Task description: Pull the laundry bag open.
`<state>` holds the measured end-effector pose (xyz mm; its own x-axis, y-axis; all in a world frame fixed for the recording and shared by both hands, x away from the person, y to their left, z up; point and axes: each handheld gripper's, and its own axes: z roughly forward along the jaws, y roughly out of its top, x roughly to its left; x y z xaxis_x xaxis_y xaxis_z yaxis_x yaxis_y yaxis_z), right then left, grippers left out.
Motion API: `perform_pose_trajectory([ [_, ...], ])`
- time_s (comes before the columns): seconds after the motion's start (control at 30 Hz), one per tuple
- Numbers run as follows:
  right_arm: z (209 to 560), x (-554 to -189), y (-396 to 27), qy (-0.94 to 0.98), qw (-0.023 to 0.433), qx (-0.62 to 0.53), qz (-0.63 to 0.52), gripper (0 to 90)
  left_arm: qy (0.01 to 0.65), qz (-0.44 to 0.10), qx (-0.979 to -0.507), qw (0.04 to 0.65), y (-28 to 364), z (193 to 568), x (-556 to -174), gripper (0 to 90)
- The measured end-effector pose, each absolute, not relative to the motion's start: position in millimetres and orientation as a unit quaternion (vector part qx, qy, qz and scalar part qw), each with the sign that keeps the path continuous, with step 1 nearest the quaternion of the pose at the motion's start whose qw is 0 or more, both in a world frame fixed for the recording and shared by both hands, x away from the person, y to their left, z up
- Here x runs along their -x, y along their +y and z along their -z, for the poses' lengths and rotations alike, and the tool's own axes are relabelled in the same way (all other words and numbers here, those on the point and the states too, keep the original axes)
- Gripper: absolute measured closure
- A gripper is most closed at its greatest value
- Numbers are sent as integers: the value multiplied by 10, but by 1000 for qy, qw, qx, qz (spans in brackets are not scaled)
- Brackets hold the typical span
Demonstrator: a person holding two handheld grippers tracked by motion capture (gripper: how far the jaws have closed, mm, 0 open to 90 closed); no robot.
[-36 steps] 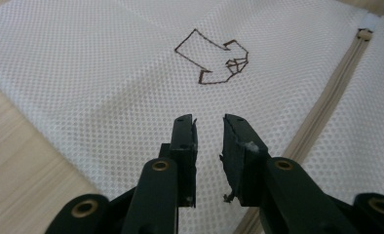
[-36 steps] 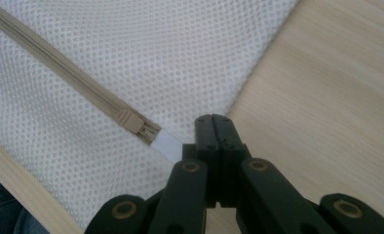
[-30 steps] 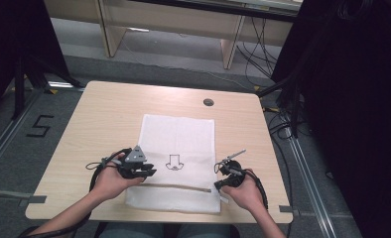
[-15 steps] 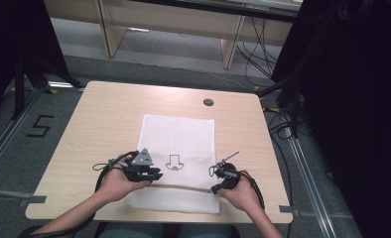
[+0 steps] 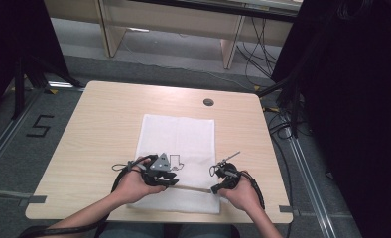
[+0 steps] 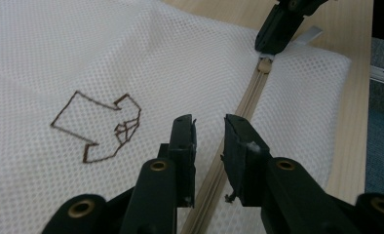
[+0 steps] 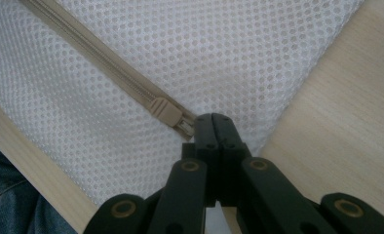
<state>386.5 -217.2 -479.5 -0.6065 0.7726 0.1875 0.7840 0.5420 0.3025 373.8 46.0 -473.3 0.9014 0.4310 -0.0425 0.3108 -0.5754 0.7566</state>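
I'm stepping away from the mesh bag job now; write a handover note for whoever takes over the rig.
Right tool: shut at the zipper slider's end, seemingly pinching its pull tab.
Left tool: jaws apart, just been opening, straddling the zipper with nothing gripped.
White mesh bag lies flat on the table, zipper across its near end, slider at the right end.
Done: right-hand hold at the slider.
Left: left tool probably needs to grip the bag beside the zipper, then the slider gets drawn along.
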Motion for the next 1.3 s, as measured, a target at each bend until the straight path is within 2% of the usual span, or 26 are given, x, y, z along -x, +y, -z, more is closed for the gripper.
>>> perform_pose_trajectory([
  [0.47, 4798, -3853, -2184, -871, 24, 454, 187, 900, 168, -51, -896, 409, 24, 4825, -3799, 719],
  [1.3, 4799, -3859, -2195, -870, 28, 455, 189, 900, 137, -23, -904, 404, -363, 4948, -3806, 777],
])
